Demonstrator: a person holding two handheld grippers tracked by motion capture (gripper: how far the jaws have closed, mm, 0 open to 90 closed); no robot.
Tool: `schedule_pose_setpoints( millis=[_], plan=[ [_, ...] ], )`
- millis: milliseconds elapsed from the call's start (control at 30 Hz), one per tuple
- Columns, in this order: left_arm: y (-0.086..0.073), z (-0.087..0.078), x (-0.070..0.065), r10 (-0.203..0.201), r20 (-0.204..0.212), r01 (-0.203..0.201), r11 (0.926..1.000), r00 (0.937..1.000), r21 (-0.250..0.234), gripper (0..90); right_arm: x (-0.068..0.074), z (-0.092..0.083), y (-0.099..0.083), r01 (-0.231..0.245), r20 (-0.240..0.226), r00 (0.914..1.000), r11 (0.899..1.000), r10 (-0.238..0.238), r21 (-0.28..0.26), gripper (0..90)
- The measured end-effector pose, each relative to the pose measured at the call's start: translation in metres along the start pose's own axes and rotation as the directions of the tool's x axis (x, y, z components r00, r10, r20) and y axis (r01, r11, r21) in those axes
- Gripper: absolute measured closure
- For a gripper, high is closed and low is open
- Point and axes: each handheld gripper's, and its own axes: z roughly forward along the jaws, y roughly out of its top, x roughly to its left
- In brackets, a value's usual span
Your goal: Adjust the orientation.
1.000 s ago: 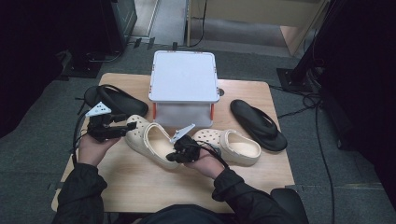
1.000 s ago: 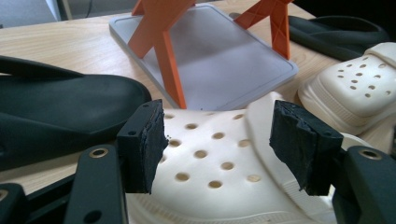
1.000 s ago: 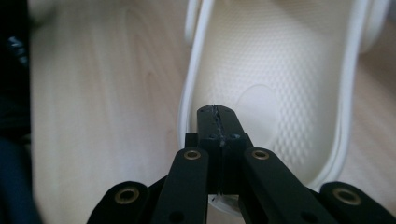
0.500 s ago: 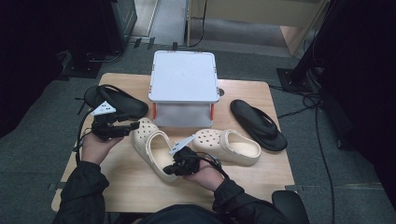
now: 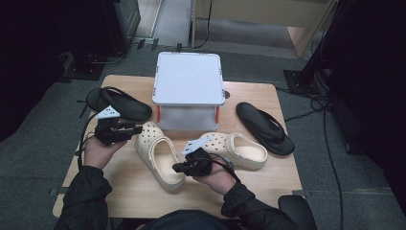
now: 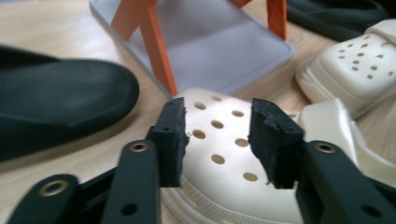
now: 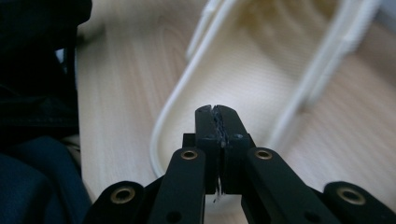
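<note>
Cream clog (image 5: 160, 155) lies on the desk (image 5: 119, 191) between both tools: the right hand-held gripper (image 5: 178, 167) pinches the rim at its heel, jaws nearly together, while the left hand-held gripper (image 5: 139, 129), jaws half-spread and just now closing, hovers at the perforated toe without pressing it. A second clog (image 5: 239, 148) lies beyond the right hand-held gripper.

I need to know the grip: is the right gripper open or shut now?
Shut. In the right gripper view the right gripper has its two black pads pressed together, above the heel rim of the cream clog; whether they pinch that rim cannot be told.
</note>
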Motion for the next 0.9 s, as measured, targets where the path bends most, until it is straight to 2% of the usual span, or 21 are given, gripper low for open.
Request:
schedule_pose_setpoints(
  millis=[67, 167, 233, 367, 433, 500, 700, 767, 800, 833, 900],
  plan=[
    [-0.003, 0.002, 0.002, -0.007, -0.002, 0.007, 0.9998, 1.0000, 0.021, 59.2, -0.002, -0.005, -0.002, 0.002, 0.017, 0.9999, 1.000, -0.002, -0.009, 88.2],
    [-0.008, 0.002, 0.007, -0.033, -0.006, 0.033, 0.9990, 0.9994, 0.029, 62.9, -0.010, -0.015, -0.018, 0.012, 0.084, 0.9964, 1.000, -0.010, -0.018, 86.6],
    [-0.010, 0.003, 0.009, -0.042, -0.002, 0.042, 0.9989, 0.9991, 0.020, 64.6, -0.013, -0.014, -0.024, 0.012, 0.098, 0.9951, 1.000, -0.011, -0.010, 86.6],
    [-0.015, 0.007, 0.016, -0.069, -0.022, 0.070, 0.9969, 0.9974, 0.036, 69.5, -0.017, -0.007, -0.030, 0.011, 0.122, 0.9924, 1.000, -0.013, 0.015, 86.6],
    [-0.019, 0.011, 0.022, -0.090, -0.041, 0.092, 0.9941, 0.9951, 0.057, 72.0, -0.017, -0.003, -0.030, 0.019, 0.136, 0.9905, 1.000, -0.022, 0.021, 85.4],
    [-0.021, 0.013, 0.025, -0.093, -0.047, 0.096, 0.9926, 0.9945, 0.074, 73.3, -0.017, -0.001, -0.031, 0.025, 0.148, 0.9885, 0.999, -0.029, 0.030, 85.4],
    [-0.022, 0.021, 0.025, -0.080, -0.047, 0.085, 0.9915, 0.9957, 0.099, 77.9, -0.015, 0.004, -0.029, 0.014, 0.142, 0.9897, 0.999, -0.019, 0.032, 88.9],
    [-0.022, 0.023, 0.024, -0.079, -0.045, 0.083, 0.9909, 0.9959, 0.106, 80.8, -0.016, 0.004, -0.029, -0.015, 0.126, 0.9920, 0.999, 0.011, 0.030, 89.9],
    [-0.022, 0.023, 0.024, -0.079, -0.045, 0.083, 0.9909, 0.9959, 0.106, 83.4, -0.016, 0.004, -0.029, -0.015, 0.126, 0.9920, 0.999, 0.011, 0.030, 89.9],
    [-0.022, 0.023, 0.024, -0.065, -0.047, 0.070, 0.9914, 0.9967, 0.111, 85.0, -0.015, 0.004, -0.029, -0.044, 0.095, 0.9946, 0.998, 0.040, 0.034, 90.0],
    [-0.021, 0.026, 0.024, -0.064, -0.038, 0.068, 0.9923, 0.9972, 0.104, 86.2, -0.011, 0.005, -0.030, -0.040, 0.078, 0.9963, 0.998, 0.037, 0.044, 90.0]
  ],
)
